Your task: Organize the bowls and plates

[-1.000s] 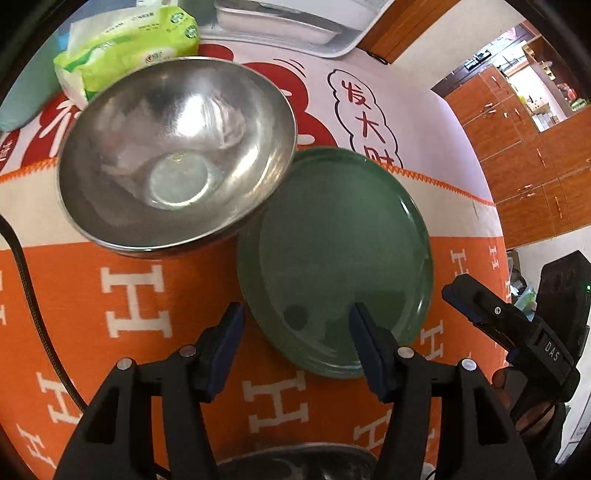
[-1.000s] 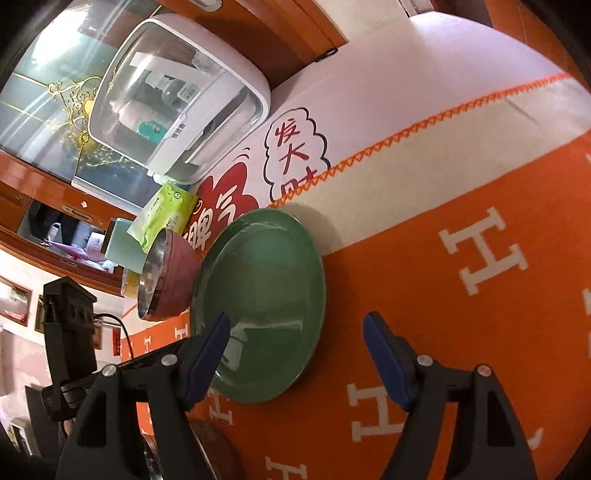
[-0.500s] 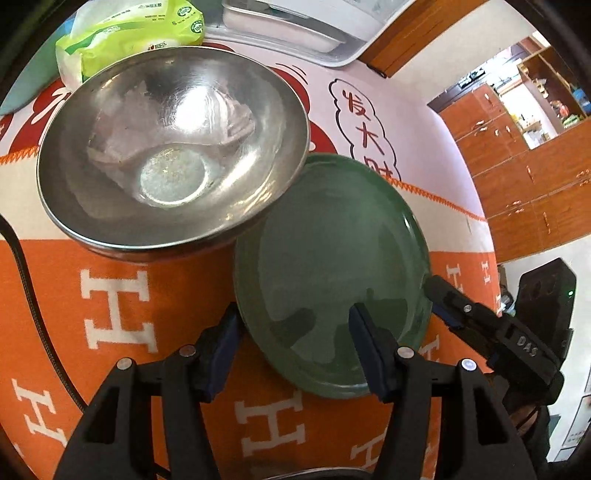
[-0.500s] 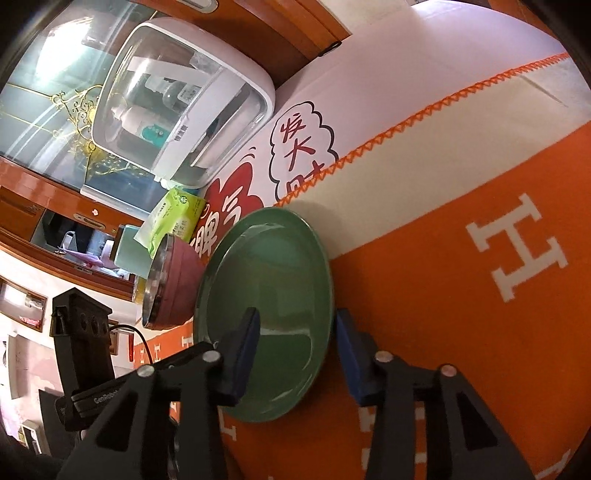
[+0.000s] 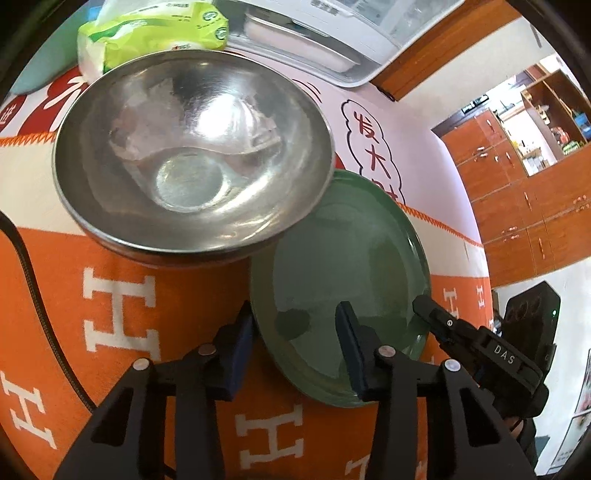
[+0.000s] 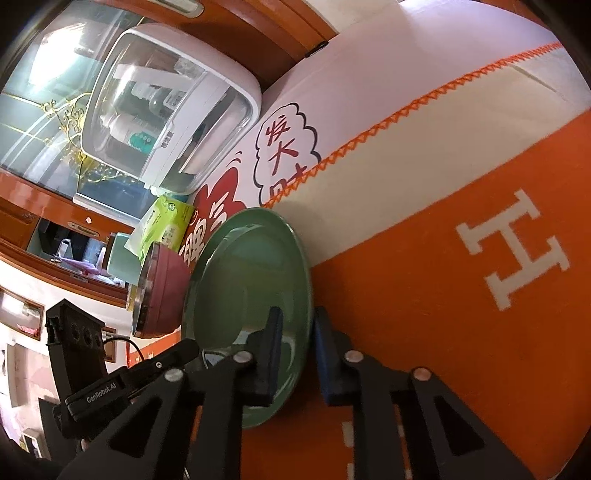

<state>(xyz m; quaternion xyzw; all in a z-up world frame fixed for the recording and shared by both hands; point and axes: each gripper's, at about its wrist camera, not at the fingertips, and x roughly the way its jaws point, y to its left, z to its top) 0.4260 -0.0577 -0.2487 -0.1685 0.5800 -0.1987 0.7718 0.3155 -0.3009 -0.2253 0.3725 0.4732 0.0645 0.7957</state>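
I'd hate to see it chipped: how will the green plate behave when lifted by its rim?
The green plate looks glazed and glossy, so probably slippery in a rim pinch. It seems rigid ceramic, likely heavy for its size and chip-prone. Its far edge sits under the steel bowl, so lifting may jostle that bowl.

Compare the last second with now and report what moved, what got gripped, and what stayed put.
The right tongs went from wide open to shut on the green plate, pinching its rim. The left tongs narrowed around the plate's near rim and are closing, pads not yet pressing. The steel bowl, tissue pack and orange cloth kept their places.
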